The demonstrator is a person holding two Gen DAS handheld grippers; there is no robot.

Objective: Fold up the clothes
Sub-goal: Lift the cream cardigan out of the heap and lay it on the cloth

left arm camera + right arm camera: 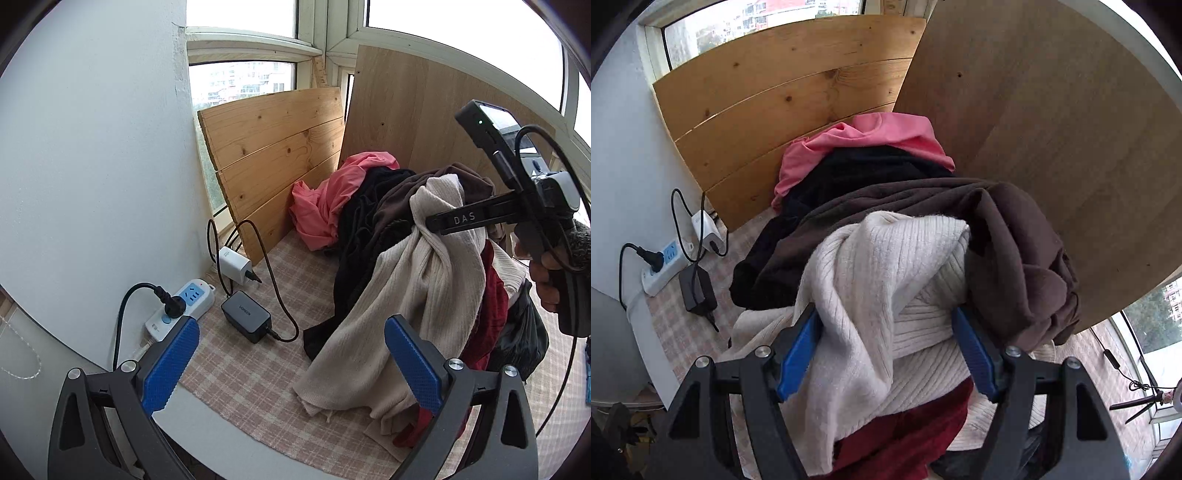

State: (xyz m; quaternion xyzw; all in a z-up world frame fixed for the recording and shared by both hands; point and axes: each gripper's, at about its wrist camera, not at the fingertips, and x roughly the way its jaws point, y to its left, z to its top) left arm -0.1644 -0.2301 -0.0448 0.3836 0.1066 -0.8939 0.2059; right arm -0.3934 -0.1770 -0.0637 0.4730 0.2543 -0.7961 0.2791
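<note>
A pile of clothes lies on the checked tablecloth [258, 373]: a pink garment [332, 199] at the back, a black one [365, 229], a brown one [402, 199], a cream ribbed sweater [399, 314] on top and a dark red garment [495, 306] under it. My right gripper [886, 350] has its blue pads [798, 358] around a bunched fold of the cream sweater [882, 266], lifted off the pile. In the left wrist view the right gripper [432, 223] pinches the sweater. My left gripper [291, 362] is open and empty, low in front of the hanging sweater.
A white power strip [184, 306], a white charger [234, 267] and a grey adapter [247, 317] with cables lie at the table's left, by the white wall. Wooden boards [280, 155] lean against the window behind the pile. A black bag [524, 336] lies at the right.
</note>
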